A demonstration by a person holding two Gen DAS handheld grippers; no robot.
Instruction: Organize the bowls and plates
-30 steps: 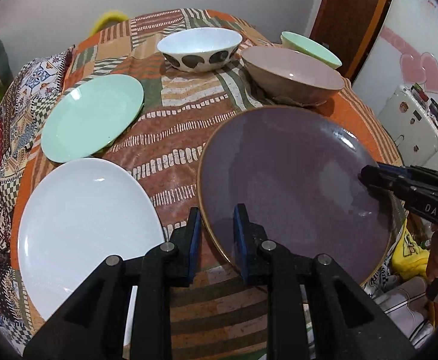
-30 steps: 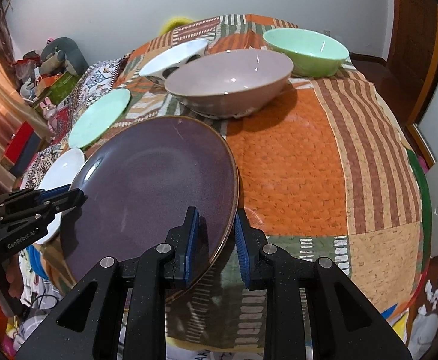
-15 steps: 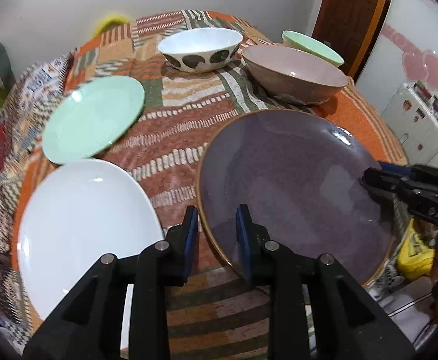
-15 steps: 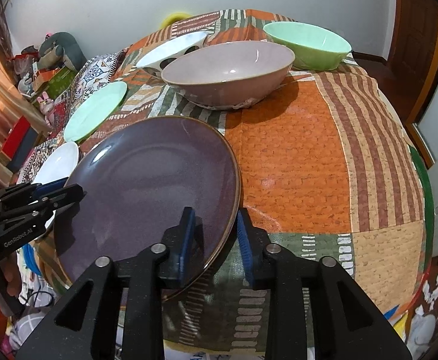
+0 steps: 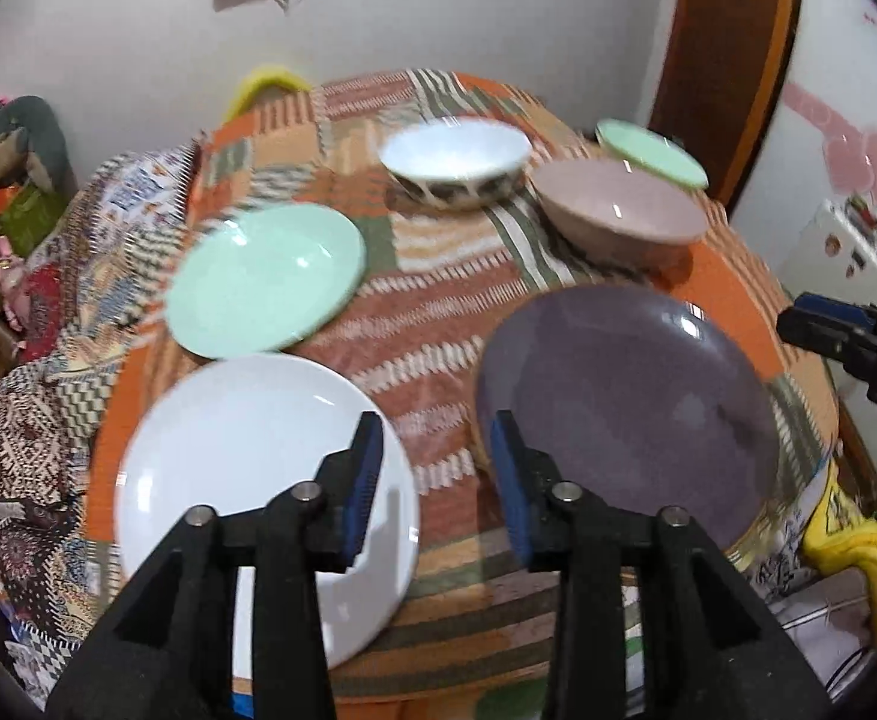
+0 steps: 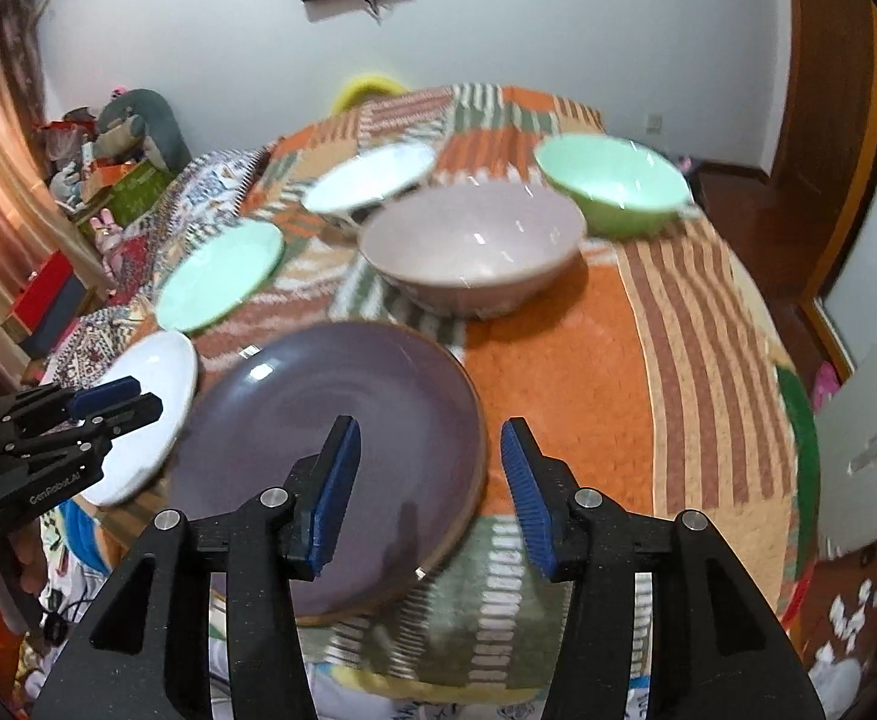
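Plates and bowls are all laid out singly on the cloth-covered surface (image 6: 558, 372), none stacked yet. Both sets of jaws are opening with nothing pinched: the left gripper (image 5: 435, 468) hangs spread over the strip of cloth between the white plate (image 5: 246, 450) and the purple plate (image 5: 630, 414), and the right gripper (image 6: 426, 480) hangs spread above the purple plate's right rim, not pressing on it. That plate (image 6: 330, 450) lies flat at the near edge, a little over it by the look of the right wrist view. The white plate sits at the near left edge, the green plate (image 5: 264, 282) just behind it.

Toward the far edge stand the spotted bowl (image 5: 456, 159), the pink bowl (image 6: 474, 246) and the green bowl (image 6: 612, 180), close together.

My reading is that the purple plate has just been set down and the release is the step in hand. To do it well, let the jaws clear the rim fully before drawing away, so the overhanging plate is not dragged or tipped. The next plate to stack should be taken by its rim from both sides and lowered level.
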